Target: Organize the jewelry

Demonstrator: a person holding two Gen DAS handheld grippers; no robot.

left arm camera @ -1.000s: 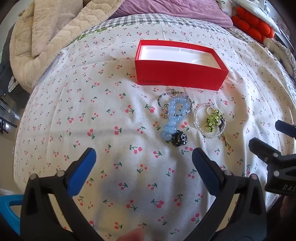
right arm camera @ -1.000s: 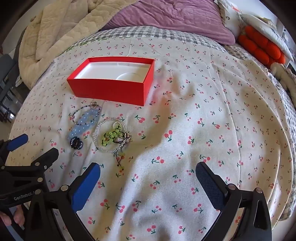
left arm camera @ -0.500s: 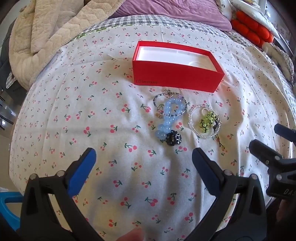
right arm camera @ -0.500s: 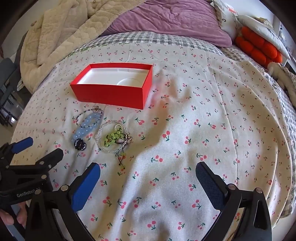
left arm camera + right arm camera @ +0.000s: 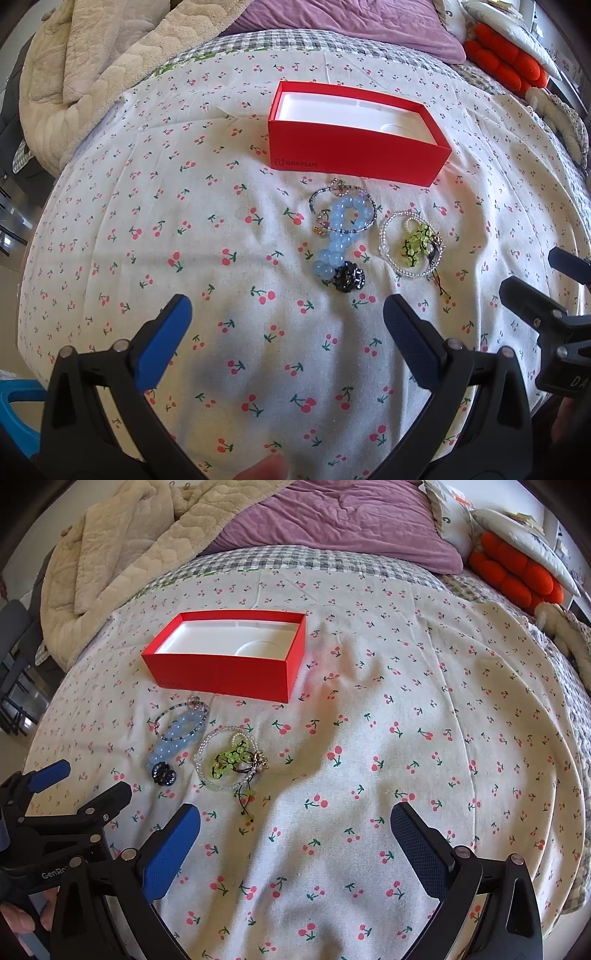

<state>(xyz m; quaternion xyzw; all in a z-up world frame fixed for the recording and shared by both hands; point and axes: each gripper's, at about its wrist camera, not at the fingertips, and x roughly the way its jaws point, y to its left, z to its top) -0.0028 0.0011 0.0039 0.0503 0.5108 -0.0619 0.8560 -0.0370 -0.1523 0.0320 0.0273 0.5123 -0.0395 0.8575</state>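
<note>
Covering bed, cherry-print sheet (image 5: 406,738), purple blanket (image 5: 351,520)

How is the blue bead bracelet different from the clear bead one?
The blue bracelet has big, cloudy blue beads; the clear bracelet has tiny see-through ones. The blue bracelet is squashed long and narrow; the clear bracelet lies round, ringing green beads. Both lie on the cherry sheet, outside the red box.
</note>
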